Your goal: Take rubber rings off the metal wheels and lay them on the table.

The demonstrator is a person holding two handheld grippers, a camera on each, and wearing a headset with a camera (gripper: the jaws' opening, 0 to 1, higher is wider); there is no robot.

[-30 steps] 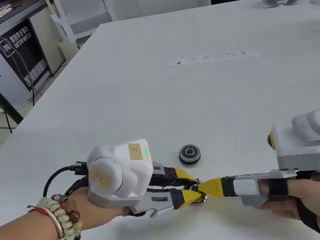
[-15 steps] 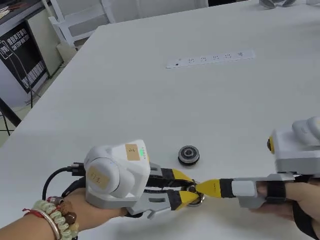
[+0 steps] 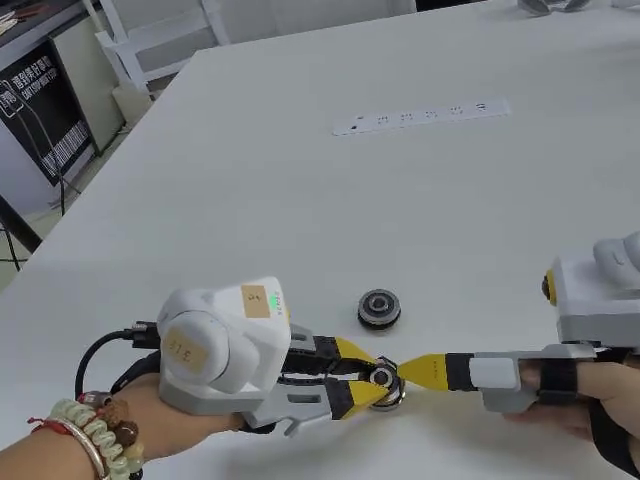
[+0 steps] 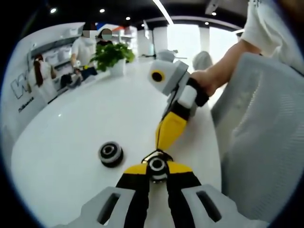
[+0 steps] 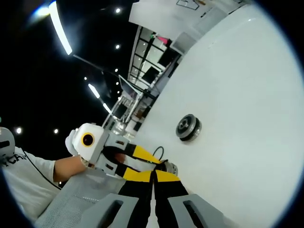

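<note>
Head view above, facing down at table; gripper views low, facing each other, sharing loose wheel.

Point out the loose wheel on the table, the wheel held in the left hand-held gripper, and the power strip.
Loose wheel (image 3: 379, 308), head view, its centre hub.
Held wheel (image 4: 156, 165), left gripper view, its centre hub.
Power strip (image 3: 420, 116), head view, middle of its top face.

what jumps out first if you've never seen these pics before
The two yellow-tipped grippers meet nose to nose low in the head view: the left gripper is clamped on a small metal wheel, and the right gripper has its shut tips against that wheel's edge. Just beyond them a second wheel lies flat on the white table, apart from both, with a white power strip farther back.
</note>
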